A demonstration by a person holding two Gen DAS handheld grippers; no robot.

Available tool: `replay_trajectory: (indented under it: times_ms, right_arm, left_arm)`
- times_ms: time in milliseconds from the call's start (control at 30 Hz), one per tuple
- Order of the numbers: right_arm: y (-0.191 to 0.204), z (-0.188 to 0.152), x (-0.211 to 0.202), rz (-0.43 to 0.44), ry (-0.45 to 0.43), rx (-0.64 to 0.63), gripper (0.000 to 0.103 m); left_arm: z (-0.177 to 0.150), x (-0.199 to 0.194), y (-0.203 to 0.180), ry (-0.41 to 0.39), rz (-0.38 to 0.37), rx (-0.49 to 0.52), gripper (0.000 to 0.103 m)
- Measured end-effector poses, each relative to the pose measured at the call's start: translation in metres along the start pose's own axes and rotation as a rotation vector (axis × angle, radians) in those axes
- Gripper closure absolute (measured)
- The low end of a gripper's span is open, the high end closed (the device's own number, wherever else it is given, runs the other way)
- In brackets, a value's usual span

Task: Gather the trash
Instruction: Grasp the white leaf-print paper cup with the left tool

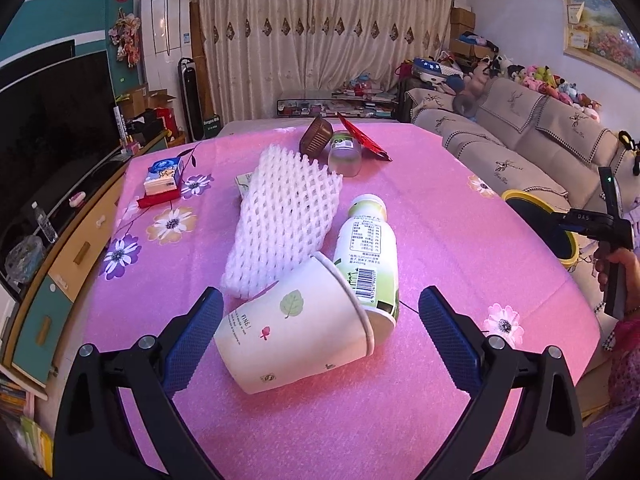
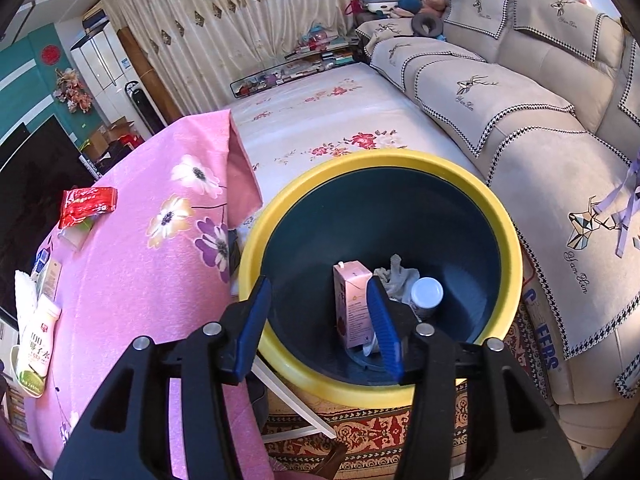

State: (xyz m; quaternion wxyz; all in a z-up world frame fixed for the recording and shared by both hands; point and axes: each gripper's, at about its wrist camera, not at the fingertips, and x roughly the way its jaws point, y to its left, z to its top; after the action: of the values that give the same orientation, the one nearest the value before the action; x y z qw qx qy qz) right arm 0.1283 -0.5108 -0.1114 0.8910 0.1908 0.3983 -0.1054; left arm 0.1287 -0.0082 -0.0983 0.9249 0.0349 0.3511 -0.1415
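Left wrist view, left to right. A tissue pack [image 1: 163, 176] lies near the far left edge of the table [image 1: 460, 208], which is covered by a pink flowered cloth. A white foam net sleeve [image 1: 280, 220] lies at the centre. Beyond it, at the far edge, stand a brown basket [image 1: 316, 136], a clear jar [image 1: 345, 154] and a red wrapper [image 1: 362, 138], close together. A paper cup [image 1: 298, 326] lies on its side, its rim touching a green-and-white bottle [image 1: 368, 256], also on its side. The left tongs [image 1: 320, 332] are released: the blue pads stand wide apart on either side of the cup without touching it. At the right edge, a hand [image 1: 616, 268] holds the other tool beside the bin [image 1: 520, 198].

Right wrist view, left to right. The bottle [image 2: 34, 352] and the red wrapper [image 2: 88, 206] lie on the table [image 2: 160, 280]. The bin [image 2: 380, 164], yellow-rimmed with a dark interior, stands on the floor between the table and a sofa [image 2: 540, 120]. Inside it are a pink carton [image 2: 354, 304], a crumpled grey tissue [image 2: 396, 276] and a white-capped container [image 2: 427, 294]. The right tongs [image 2: 320, 328] hang above the near rim, released, with nothing between the pads.
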Motion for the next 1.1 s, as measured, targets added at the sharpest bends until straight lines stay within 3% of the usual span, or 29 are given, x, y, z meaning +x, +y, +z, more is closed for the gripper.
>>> replay_trajectory:
  times_ms: [167,500,1100]
  right_arm:
    - [0.006,0.0,-0.001,0.011,0.004,-0.007,0.055]
    - [0.008,0.0,-0.002,0.028,0.007,-0.008,0.054]
    - [0.011,-0.007,0.006,0.047,0.033,-0.007,0.053]
  left_arm:
    - [-0.007,0.009,0.009,0.055,0.008,-0.08,0.006]
    - [-0.021,0.028,0.01,0.134,0.103,-0.154,0.005]
    - [-0.024,0.032,0.036,0.14,0.17,-0.184,0.006]
